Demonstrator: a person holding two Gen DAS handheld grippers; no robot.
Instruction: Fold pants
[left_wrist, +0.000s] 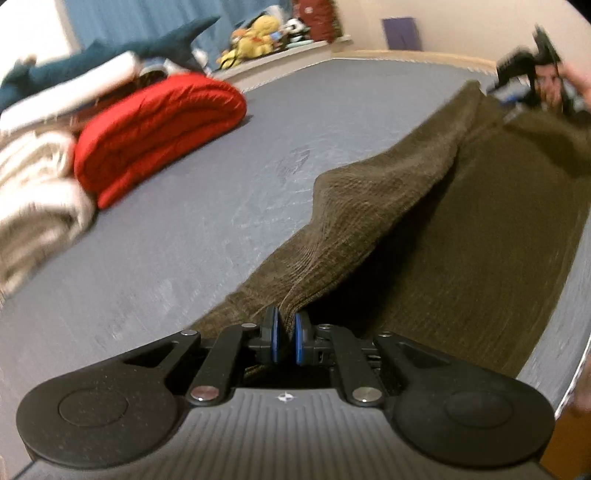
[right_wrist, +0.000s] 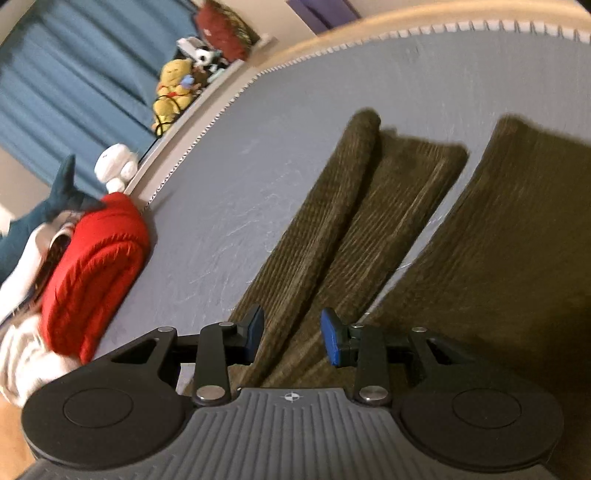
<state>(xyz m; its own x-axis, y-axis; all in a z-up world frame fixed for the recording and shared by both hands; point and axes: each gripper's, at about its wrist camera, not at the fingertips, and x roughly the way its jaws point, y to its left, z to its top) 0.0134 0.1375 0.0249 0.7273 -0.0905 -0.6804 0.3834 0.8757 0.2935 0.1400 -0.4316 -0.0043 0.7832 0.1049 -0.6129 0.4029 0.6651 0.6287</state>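
On the grey bed sheet (left_wrist: 166, 229) lie the olive corduroy pants (left_wrist: 461, 206), both legs stretched away from me. My left gripper (left_wrist: 287, 338) is clamped on a raised fold of pant fabric. My right gripper (right_wrist: 291, 338) hangs above the pants with jaws apart, holding nothing. A red blanket (right_wrist: 92, 266) lies well apart, leftward.

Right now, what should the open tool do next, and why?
Probably lower the right tool and close it on the pants. It is open and holds nothing, while the left tool already pinches a raised fold, so lifting that end evenly likely needs a second hold.
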